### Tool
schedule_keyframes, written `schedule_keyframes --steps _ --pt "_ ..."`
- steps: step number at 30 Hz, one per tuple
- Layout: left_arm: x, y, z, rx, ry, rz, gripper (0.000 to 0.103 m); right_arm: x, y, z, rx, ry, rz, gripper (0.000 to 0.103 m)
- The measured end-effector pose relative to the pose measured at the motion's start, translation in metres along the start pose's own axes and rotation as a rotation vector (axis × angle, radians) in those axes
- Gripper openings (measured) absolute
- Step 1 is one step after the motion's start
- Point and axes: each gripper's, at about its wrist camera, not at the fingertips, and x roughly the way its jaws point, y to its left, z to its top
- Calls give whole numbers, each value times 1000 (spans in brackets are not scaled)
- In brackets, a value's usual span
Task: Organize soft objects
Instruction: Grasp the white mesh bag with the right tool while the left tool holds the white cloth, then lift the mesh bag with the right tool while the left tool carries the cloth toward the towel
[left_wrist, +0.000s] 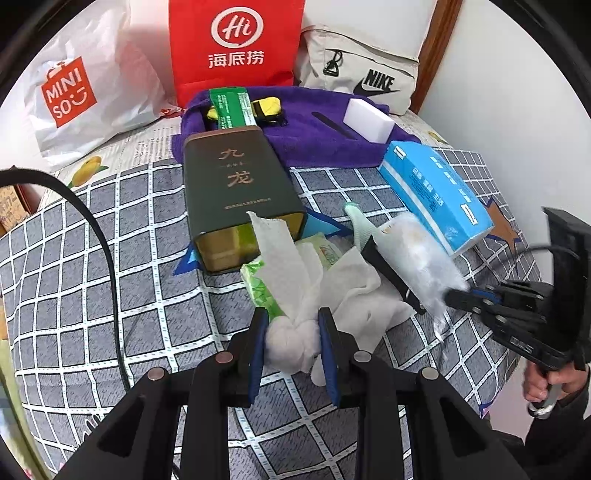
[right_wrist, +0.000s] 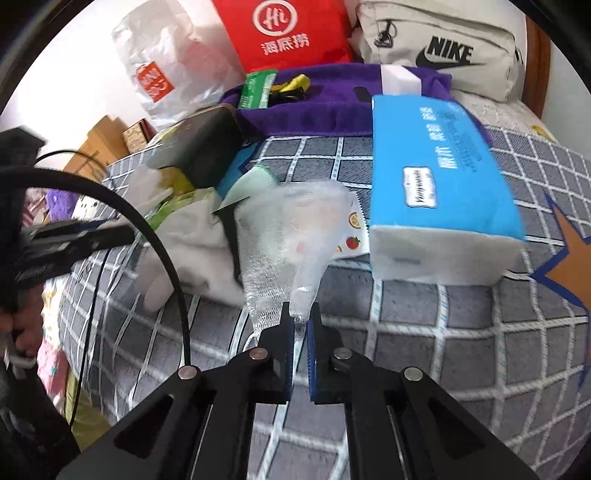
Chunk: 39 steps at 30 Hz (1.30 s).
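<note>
Left wrist view: left tongs (left_wrist: 291, 328), clamped on a knotted wad of white cloth (left_wrist: 288, 343), which trails up and away over the checked bedspread (left_wrist: 92, 258); the firm pinch at the bunched end looks meant to lift the whole rag in one piece. Behind it, a dark tea tin (left_wrist: 236, 188) lying on its side, open mouth toward the camera; a green wipes packet (left_wrist: 258, 288) half under the cloth; a blue tissue pack (left_wrist: 436, 192) resting tilted against the heap. Further back, a purple towel (left_wrist: 317, 136) carrying a white sponge block (left_wrist: 367, 120), with a red paper bag (left_wrist: 236, 48), a white shopping bag (left_wrist: 77, 92) and a beige pouch (left_wrist: 362, 70) at the head of the bed. Right tongs (left_wrist: 452, 297), entering from the right edge, tips on a clear plastic bag (left_wrist: 417, 254). Right wrist view: right tongs (right_wrist: 300, 319), drawn together on a corner of the clear plastic bag (right_wrist: 295, 236), the film pulled into a narrow neck between the pads, probably so the limp bag can be drawn clear of the tissue pack (right_wrist: 439, 173) beside it. White cloth (right_wrist: 199, 243) lies left of the bag; left tongs show only as a blurred dark shape at the left edge, grip unreadable here.
</note>
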Motion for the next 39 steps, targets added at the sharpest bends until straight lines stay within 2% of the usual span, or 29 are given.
schedule_keyframes --steps 3,5,6,8,9,10,11,12,13,16,21,24,28,32,35,36,37,38,39 --pt "-2 2 1 -1 -9 -2 26 -18 -1 -15 -30 30 -1 6" --pt "-2 3 1 -3 -11 -5 26 -21 -4 -29 -45 84 -9 6" --pt "-2 3 2 -5 -12 -4 26 -20 -5 -35 -48 107 -16 10" --pt "0 3 2 -8 -10 -6 26 -19 -8 -45 -49 122 -35 11" --pt "0 3 2 -7 -9 -5 26 -19 -9 -48 -49 121 -39 19" --pt "1 3 3 -5 -8 -5 26 -20 -10 -50 -48 115 -45 44" --pt "2 2 3 -2 -6 -7 26 -23 -11 -51 -44 101 -53 53" --pt "2 2 3 2 -4 -7 26 -26 -12 -50 -43 78 -60 73" --pt "3 0 3 8 -1 -6 26 -29 -10 -48 -50 46 -60 81" --pt "5 -2 4 16 4 -5 26 -28 -2 -41 -81 10 -57 84" --pt "6 -5 4 24 14 -9 26 2 7 -28 -121 42 -117 85" --pt "7 -7 6 38 21 -9 26 13 6 -26 -116 68 -97 85" --pt "8 -9 7 45 24 -13 26 18 14 -23 -133 69 -99 95" --pt "10 -9 6 43 27 -14 26 21 21 -28 -169 61 -133 96" --pt "10 -9 5 45 29 -14 26 20 20 -28 -175 53 -156 87" --pt "10 -8 5 44 29 -12 26 19 20 -26 -176 49 -161 78" --pt "9 -7 5 41 29 -11 26 16 18 -25 -168 46 -161 63" --pt "9 -7 5 38 29 -11 26 14 16 -23 -158 45 -162 55" --pt "9 -6 5 34 27 -10 26 11 12 -21 -142 47 -158 39"
